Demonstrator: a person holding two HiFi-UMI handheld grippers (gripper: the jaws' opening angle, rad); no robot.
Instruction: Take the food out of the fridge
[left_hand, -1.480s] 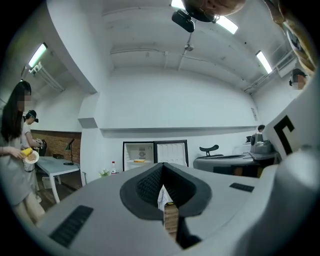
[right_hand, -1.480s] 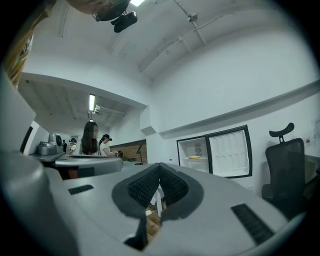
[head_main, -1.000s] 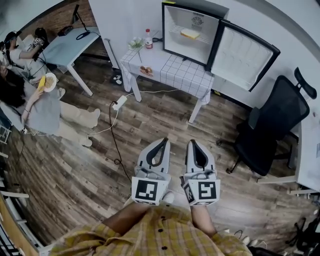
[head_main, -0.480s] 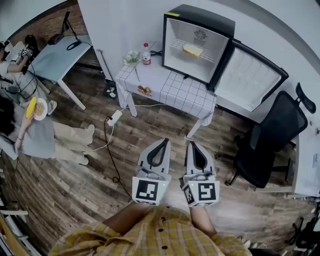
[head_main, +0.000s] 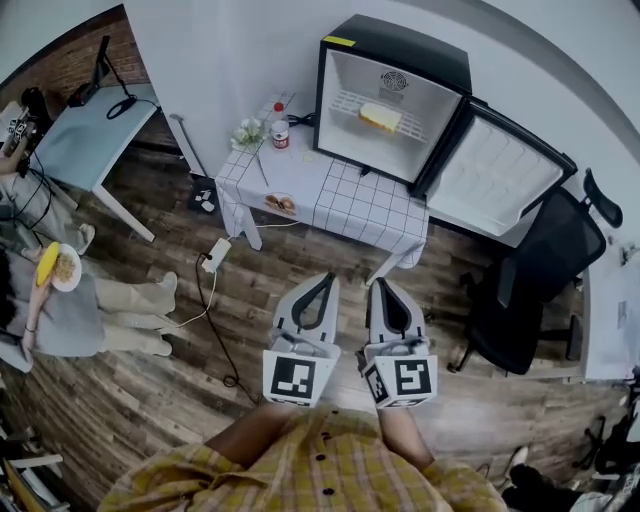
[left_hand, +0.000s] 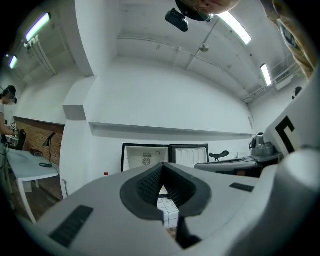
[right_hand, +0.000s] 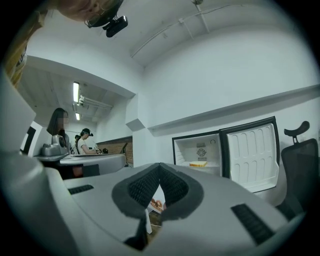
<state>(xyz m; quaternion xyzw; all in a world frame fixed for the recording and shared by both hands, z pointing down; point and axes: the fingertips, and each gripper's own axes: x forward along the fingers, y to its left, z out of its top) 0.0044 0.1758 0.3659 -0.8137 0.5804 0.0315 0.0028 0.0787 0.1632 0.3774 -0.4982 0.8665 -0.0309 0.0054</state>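
A small black fridge (head_main: 392, 60) stands open on the white checked table (head_main: 345, 205), its door (head_main: 497, 163) swung right. On its wire shelf lies a yellow slab of food (head_main: 380, 117), which the right gripper view also catches as the food (right_hand: 198, 163) inside the fridge (right_hand: 200, 150). My left gripper (head_main: 325, 283) and right gripper (head_main: 383, 288) are held side by side over the wooden floor, well short of the table. Both point at the fridge, shut and empty. In the gripper views the left gripper (left_hand: 163, 165) and right gripper (right_hand: 160, 165) show their tips meeting.
On the table are a small plate of snacks (head_main: 280, 203), a red-capped bottle (head_main: 281, 133) and flowers (head_main: 247, 133). A black office chair (head_main: 535, 275) stands right of the table. A power strip and cable (head_main: 213, 255) lie on the floor left; a seated person (head_main: 60, 300) and a desk (head_main: 85, 135) are farther left.
Both grippers have travelled forward towards the table, still shut and side by side. The fridge and table now look nearer and larger; the seated person has slid towards the left edge.
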